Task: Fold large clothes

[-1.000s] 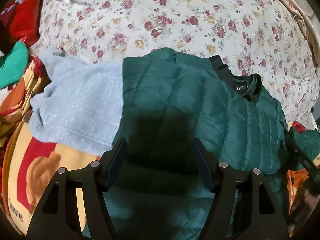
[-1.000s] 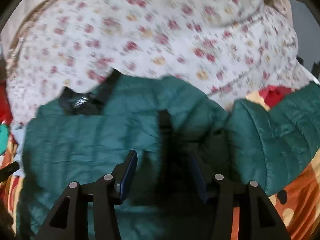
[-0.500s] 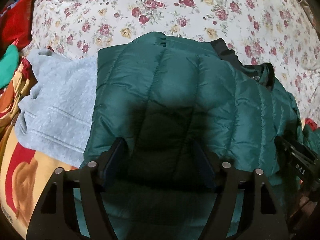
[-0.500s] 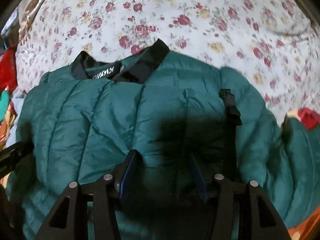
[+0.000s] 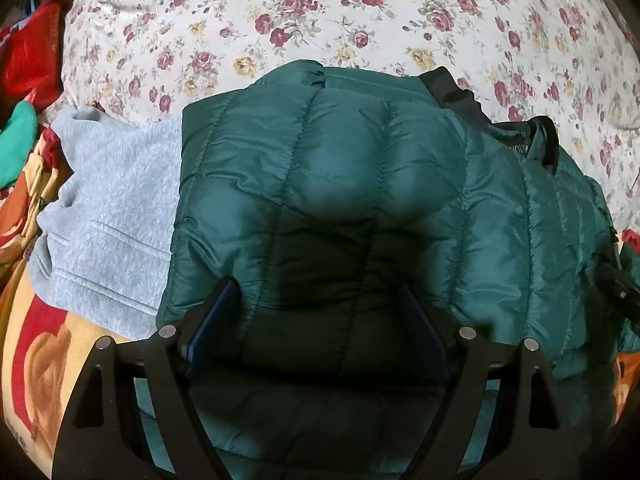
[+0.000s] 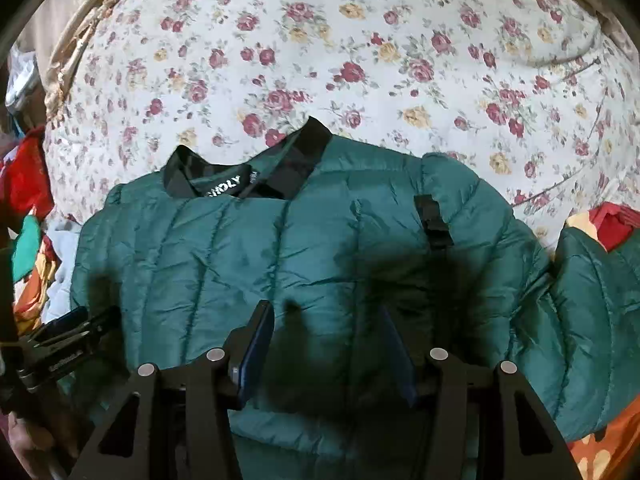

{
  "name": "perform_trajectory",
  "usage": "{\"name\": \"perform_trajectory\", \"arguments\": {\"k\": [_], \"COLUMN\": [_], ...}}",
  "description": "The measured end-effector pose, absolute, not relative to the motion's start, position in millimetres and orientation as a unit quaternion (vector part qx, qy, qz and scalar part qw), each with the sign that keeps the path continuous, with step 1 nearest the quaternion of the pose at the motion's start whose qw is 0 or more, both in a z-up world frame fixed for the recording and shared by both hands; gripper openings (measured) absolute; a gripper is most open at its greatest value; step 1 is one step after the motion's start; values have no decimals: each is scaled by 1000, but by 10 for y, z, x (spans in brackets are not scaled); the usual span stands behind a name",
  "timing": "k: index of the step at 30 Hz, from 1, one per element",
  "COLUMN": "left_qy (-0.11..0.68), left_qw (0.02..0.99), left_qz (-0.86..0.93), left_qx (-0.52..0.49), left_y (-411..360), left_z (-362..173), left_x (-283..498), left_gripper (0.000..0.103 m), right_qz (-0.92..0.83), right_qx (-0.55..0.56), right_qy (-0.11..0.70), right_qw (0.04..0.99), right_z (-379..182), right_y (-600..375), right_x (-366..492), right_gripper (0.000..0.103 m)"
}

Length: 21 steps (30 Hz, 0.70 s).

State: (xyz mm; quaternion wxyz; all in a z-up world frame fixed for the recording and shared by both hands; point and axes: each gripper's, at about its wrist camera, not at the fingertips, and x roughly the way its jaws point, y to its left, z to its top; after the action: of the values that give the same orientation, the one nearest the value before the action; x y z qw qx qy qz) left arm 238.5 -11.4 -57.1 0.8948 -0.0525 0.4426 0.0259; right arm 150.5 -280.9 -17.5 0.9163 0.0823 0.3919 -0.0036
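My left gripper (image 5: 320,320) and right gripper (image 6: 326,344) both have jaws spread, nothing between the pads, hovering over the green puffer jacket (image 5: 360,200). Jacket lies on the floral bedsheet (image 5: 360,12), black collar (image 6: 248,172) toward the far side. It overlaps a grey sweatshirt (image 5: 108,216) on its left. One sleeve (image 6: 592,320) bunched at right.

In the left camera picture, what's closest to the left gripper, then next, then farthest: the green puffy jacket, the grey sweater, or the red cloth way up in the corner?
1. The green jacket: right between and under the fingers of the left gripper.
2. The grey sweater: off to the left, partly under the jacket's edge.
3. The red cloth: far up in the top left corner, beside the flowered bedspread.
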Motion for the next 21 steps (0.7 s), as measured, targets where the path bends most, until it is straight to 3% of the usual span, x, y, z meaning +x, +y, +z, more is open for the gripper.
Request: {"name": "perform_trajectory", "arguments": {"k": [4,9,10,12,21], "left_qy": [440,443,443,436,410], "left_qw": [896,895,895,897,910], "left_qz": [23,24,24,21,19], "left_qx": [-51,-47,-51,-66,-56], "left_y": [-115,-139,-125,-107,-178], "left_z": [-598,-575,-549,-470,-163], "left_x": [2391,2350,2327,2239,1924], "left_gripper": [88,89,89,89,89], "right_qz": [-18,-19,-15,-9,-8], "right_qx": [74,72,78,84,74], "right_qy": [422,427,427,417,392], "right_qw": [903,901,901,905,917], "right_z": [-431,-345,-302,-218,-13], "right_y": [-2815,-2742,-2745,-2742,-2609], "right_x": [1691,1749,1714,1619,1247], "right_gripper": [52,55,60,86,87]}}
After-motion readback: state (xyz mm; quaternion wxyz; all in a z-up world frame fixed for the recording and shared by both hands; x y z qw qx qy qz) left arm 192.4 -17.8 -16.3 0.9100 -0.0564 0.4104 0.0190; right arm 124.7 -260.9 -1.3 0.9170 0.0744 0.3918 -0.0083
